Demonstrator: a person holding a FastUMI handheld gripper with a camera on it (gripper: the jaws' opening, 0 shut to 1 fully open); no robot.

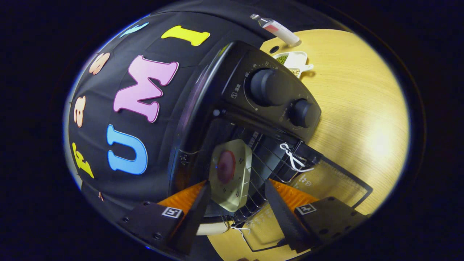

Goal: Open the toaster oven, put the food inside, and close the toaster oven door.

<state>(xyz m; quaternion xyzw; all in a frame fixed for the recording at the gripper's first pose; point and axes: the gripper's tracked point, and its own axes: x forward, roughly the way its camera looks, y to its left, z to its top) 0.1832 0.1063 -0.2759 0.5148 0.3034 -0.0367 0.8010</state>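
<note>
Your jaws (pixel 237 203) stand wide apart, gripping nothing. Between and just beyond them, 1 squarish pale plate (pixel 232 175) with a red round food piece (pixel 226 166) sits on the wire rack (pixel 262 170) inside the black toaster oven (pixel 261 105), glass door (pixel 326 181) down on the wooden worktop (pixel 362 108); 2 round knobs, dial numerals 60, 90.

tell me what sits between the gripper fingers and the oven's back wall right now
In the gripper view, a square plate carrying a red piece of food rests on the toaster oven's wire rack, just ahead of the open gripper.
</note>
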